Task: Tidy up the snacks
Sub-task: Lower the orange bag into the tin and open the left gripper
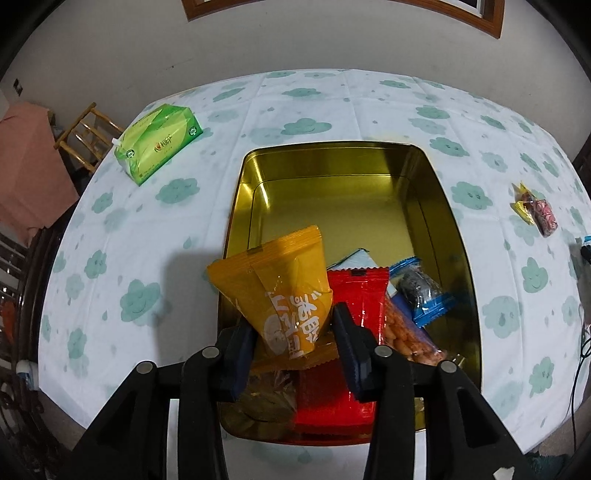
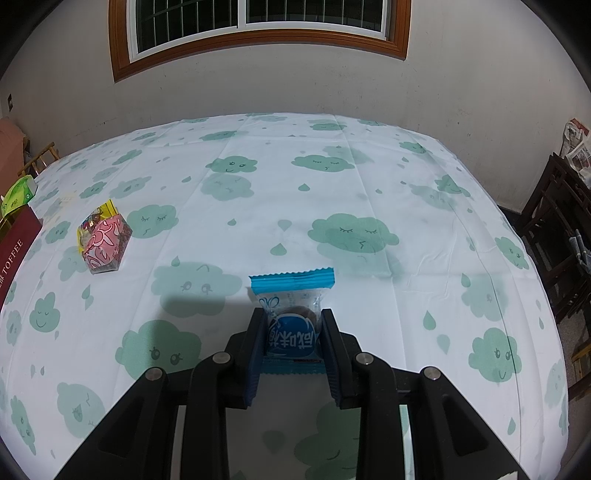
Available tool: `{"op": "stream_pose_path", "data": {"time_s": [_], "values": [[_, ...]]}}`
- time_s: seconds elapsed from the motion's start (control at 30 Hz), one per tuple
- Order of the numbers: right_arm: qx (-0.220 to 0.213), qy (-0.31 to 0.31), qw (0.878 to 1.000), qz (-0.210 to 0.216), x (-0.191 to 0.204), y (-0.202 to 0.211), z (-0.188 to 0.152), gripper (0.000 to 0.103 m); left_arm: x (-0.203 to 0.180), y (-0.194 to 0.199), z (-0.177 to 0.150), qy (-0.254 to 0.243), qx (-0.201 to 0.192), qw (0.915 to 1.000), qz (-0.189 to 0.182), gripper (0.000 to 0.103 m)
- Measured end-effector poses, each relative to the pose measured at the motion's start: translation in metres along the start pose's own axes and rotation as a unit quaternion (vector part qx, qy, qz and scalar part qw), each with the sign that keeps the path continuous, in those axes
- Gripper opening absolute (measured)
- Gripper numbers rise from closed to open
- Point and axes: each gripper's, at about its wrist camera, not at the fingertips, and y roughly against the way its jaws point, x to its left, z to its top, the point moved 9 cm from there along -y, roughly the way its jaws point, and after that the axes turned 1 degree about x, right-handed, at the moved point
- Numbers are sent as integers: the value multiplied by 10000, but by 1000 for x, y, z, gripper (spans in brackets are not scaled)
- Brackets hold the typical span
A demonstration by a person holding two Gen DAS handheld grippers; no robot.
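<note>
Orange crinkled snack packet clamped by left gripper over gold rectangular metal tin, blue-white sealed snack packet pinched by right gripper above cloud-print tablecloth.

A lived-in home room, likely a dining area; a table under a cloud-print tablecloth fills mid-frame; a wood-framed barred window sits at top; a bamboo chair at upper left; dark wooden furniture at right edge.

Glossy gold metal tin, shiny plastic snack packets, matt cloth tablecloth, wooden window frame.
</note>
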Motion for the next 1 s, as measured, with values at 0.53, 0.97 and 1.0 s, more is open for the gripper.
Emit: {"op": "stream_pose_path", "data": {"time_s": [0.53, 0.97, 1.0], "values": [[1, 2, 10000, -3, 0, 0, 0, 30, 4, 0, -5, 97, 13, 9999, 92, 63], [1, 4, 10000, -6, 0, 0, 0, 30, -6, 22, -10, 437, -252, 9987, -122, 74], [0, 3, 10000, -4, 0, 0, 0, 30, -7, 23, -11, 446, -256, 9986, -103, 74]]}}
